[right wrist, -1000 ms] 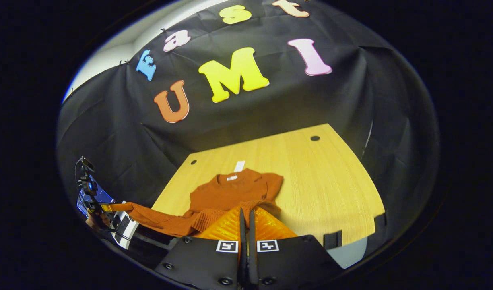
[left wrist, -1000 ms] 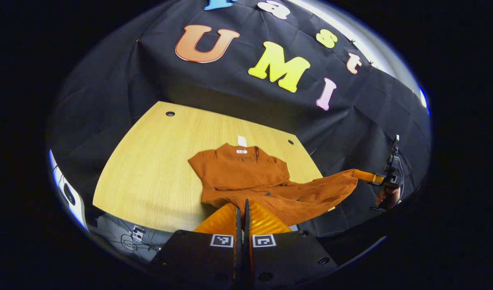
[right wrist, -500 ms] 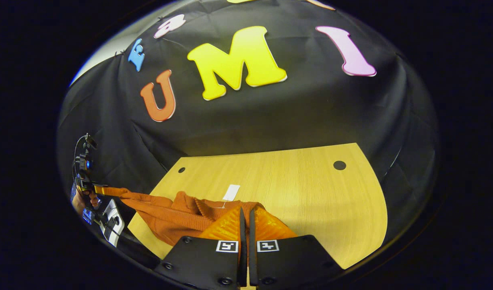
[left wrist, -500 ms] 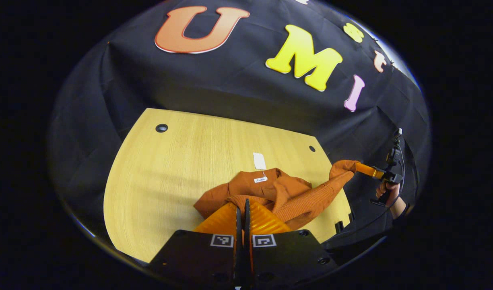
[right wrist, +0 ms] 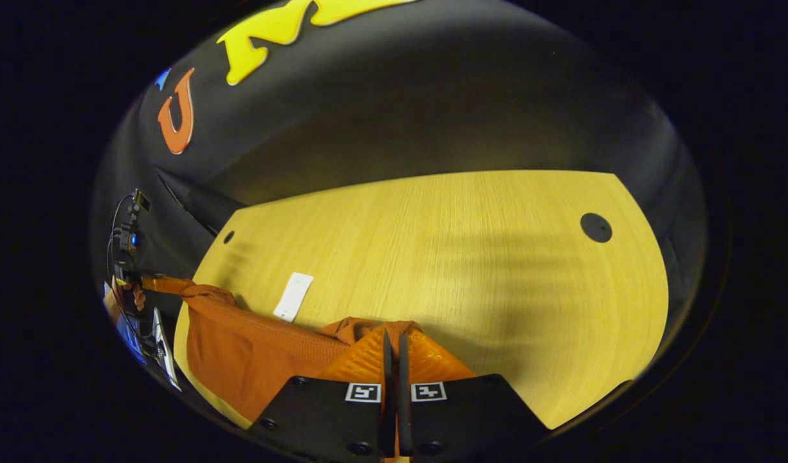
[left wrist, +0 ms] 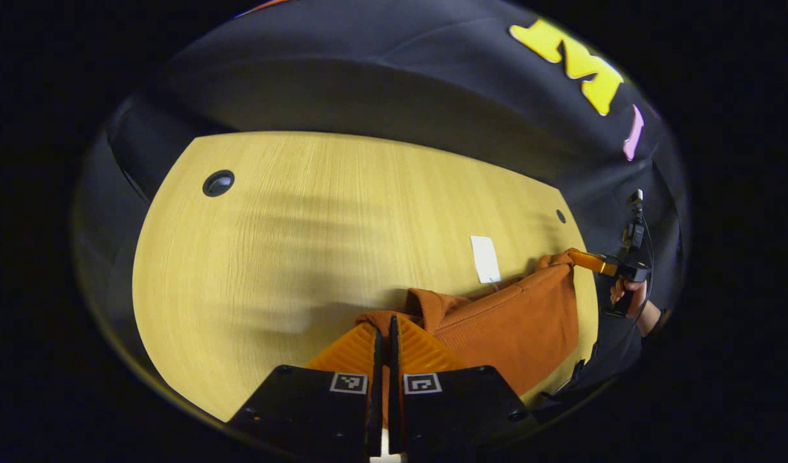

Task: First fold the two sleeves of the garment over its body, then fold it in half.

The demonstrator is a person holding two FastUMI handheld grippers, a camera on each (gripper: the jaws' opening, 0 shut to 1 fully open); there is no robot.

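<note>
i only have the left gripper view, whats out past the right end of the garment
Observer: Bare wooden table, with a round dark hole near its far corner.
Operator: is the right gripper actually gripping
Observer: The right gripper has its fingers closed on the edge of the garment.
Operator: anything behind the other hand
Observer: A blue light glows on the rig above the left gripper.

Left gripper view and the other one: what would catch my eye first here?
A rust-orange sweater stretched across the near edge of a pale wooden table, pinched at each end by a tool: the left tool close up, the right tool far off in a hand. A white tag lies beside the sweater.
</note>
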